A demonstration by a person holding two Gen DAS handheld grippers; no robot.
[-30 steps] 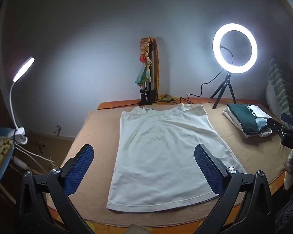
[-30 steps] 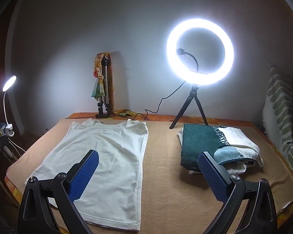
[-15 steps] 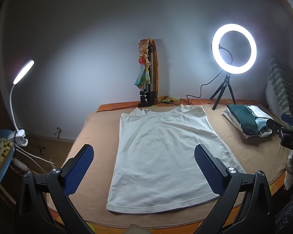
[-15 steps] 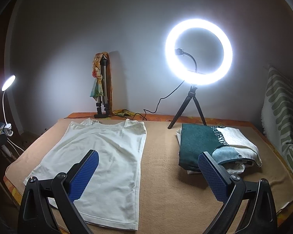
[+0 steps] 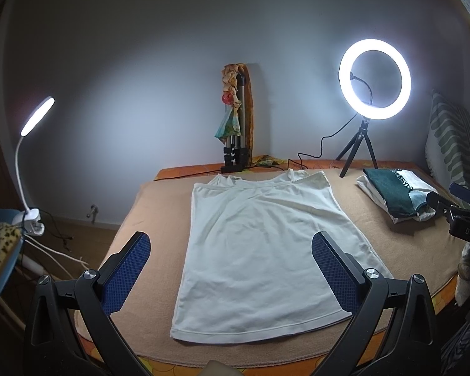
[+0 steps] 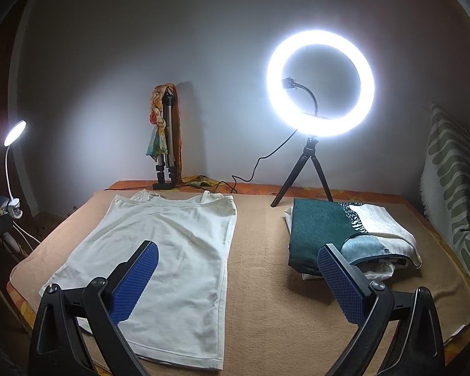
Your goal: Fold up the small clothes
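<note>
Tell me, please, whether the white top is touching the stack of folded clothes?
Apart. The right wrist view shows bare tan blanket between the white top and the stack of folded clothes.

The change over the last second is small, and it is in the claws' positions rather than in the things on the bed. From the right claw [image 6: 236,282], the white tank top [image 6: 159,260] now sits a touch lower and further left against the ring light [image 6: 320,85], and its hem reaches closer to the near edge of the view; the folded clothes stack [image 6: 344,238] has slid the same way. The right claw has eased slightly right and forward. From the left claw [image 5: 232,277], the ring light [image 5: 374,79] has drifted a shade left, a faint turn only.
</note>
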